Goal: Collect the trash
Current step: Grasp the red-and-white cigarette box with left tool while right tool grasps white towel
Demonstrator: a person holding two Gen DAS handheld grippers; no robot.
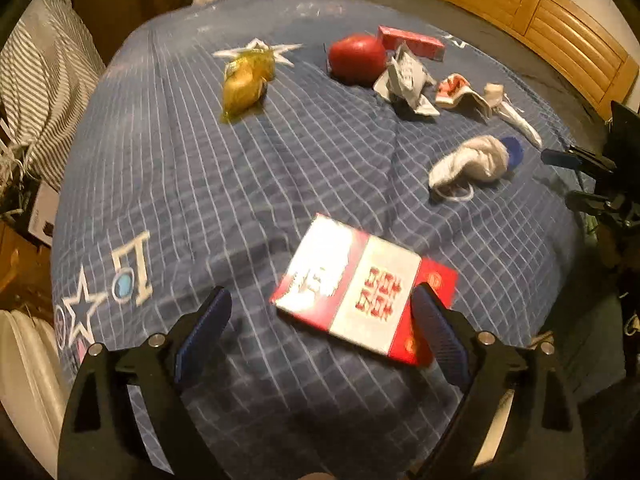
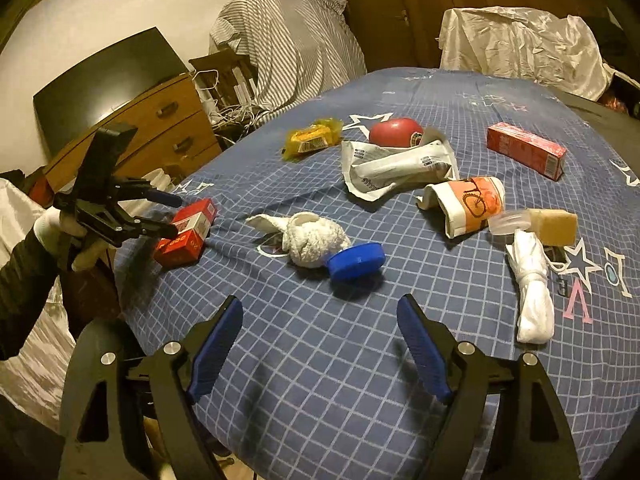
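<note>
A flat red and white box (image 1: 352, 288) lies on the blue checked bedcover (image 1: 200, 184). My left gripper (image 1: 320, 300) hangs open over it, the right finger across the box's red end; in the right wrist view the left gripper (image 2: 172, 216) hovers above the box (image 2: 188, 228). My right gripper (image 2: 320, 308) is open and holds nothing, just short of a blue cap (image 2: 355, 260) and a white tissue wad (image 2: 312, 240). Further off lie a yellow wrapper (image 2: 312, 140), a crumpled white packet (image 2: 392, 168), a crushed orange paper cup (image 2: 468, 204) and a red carton (image 2: 526, 150).
A red apple (image 2: 394, 130), a beige block (image 2: 554, 226) and a white knotted bag (image 2: 532, 292) also lie on the bed. A wooden dresser (image 2: 160, 128) and striped cloth (image 2: 288, 48) stand beyond the bed's left edge. A wooden headboard (image 1: 540, 20) borders the far side.
</note>
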